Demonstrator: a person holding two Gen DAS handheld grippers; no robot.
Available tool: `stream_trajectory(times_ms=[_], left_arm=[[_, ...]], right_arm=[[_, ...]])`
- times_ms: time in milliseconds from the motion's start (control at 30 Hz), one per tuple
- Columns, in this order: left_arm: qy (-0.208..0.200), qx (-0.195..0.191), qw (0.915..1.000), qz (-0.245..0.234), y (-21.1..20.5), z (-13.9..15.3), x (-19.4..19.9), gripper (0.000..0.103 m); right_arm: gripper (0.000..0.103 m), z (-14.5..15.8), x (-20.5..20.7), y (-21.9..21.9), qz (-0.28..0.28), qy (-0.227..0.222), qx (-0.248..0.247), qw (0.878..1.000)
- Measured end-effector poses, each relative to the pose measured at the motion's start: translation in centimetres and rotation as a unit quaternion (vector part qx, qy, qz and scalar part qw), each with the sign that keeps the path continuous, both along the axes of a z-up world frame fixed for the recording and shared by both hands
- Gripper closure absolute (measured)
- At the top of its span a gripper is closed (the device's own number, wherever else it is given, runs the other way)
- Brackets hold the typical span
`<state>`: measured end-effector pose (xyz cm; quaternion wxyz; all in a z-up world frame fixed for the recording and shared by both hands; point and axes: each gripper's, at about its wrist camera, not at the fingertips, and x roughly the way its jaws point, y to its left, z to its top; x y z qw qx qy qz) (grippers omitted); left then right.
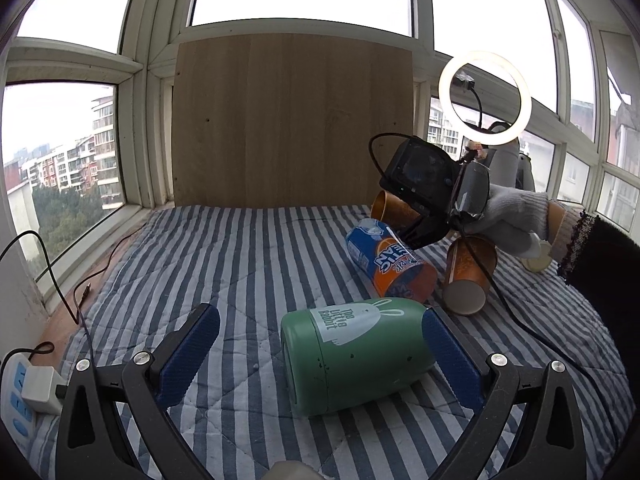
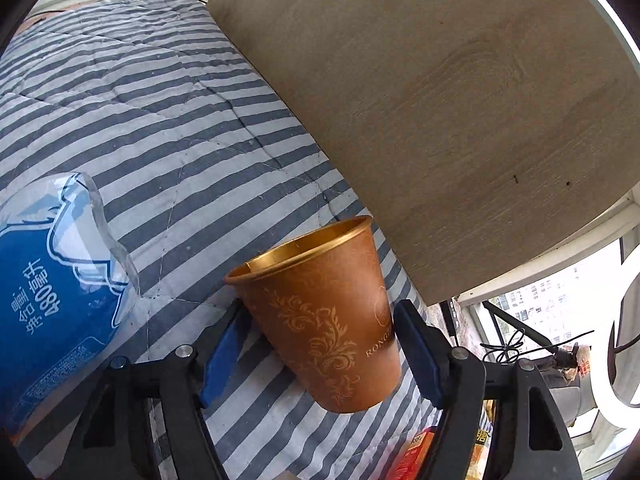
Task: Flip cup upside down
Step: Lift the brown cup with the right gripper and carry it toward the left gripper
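Striped blue-and-white quilted bedding covers the work surface in a glazed balcony corner, with a wooden board propped upright against the windows behind it.

An orange paper cup with gold floral print sits between the blue pads of the right gripper, tilted, its gold-lined mouth pointing up and away from the camera and its base off the bedding. Both pads press on the cup's lower wall, so the gripper is pinching it. From the left wrist view the same cup shows behind the right gripper, mouth turned to the left, at the far right of the bedding, with a grey-gloved hand holding the tool.

Just beside it lies a blue and orange drink bottle on its side, its blue label close by in the right wrist view. A second orange paper cup stands mouth down next to the bottle.

Nearer the camera, a green rabbit-print mug lies on its side between the fingers of the left gripper. That gripper is spread wide; its right pad is at the mug's end, its left pad well apart from it.

A lit ring light stands at the right by the windows, and a white power strip lies at the left edge.
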<state>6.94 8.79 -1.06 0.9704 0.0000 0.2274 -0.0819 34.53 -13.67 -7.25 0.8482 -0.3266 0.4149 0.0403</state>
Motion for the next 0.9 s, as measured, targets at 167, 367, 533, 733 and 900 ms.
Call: stream_trajectory(times_ms=[167,367,533,733,900], left_arm=[[-0.004,0.002,1.0,0.005,0.1,-0.1,0.0,0.0],[-0.015,0.014,0.9997,0.012,-0.1,-0.1,-0.1,0.0],[-0.026,0.019,0.9994,0.008,-0.3,0.1,-0.4,0.0],[-0.043,0.032,0.9984,-0.015,-1.6,0.1,-1.1,0.0],[-0.037,0.047,0.9971,-0.046,-3.0,0.0,-1.4,0.0]], right_arm=[[0.038,1.5,-0.7,-0.5,-0.008,-0.019,0.007,1.0],[0.039,6.6,-4.3,-1.3,-0.023,-0.047,0.029,0.998],[0.039,10.4,-10.9,-1.3,-0.017,-0.049,0.069,0.996],[0.039,10.7,-20.4,-0.1,-0.005,-0.022,0.118,0.993],[0.039,7.4,-26.6,2.5,0.039,0.016,0.115,0.992]])
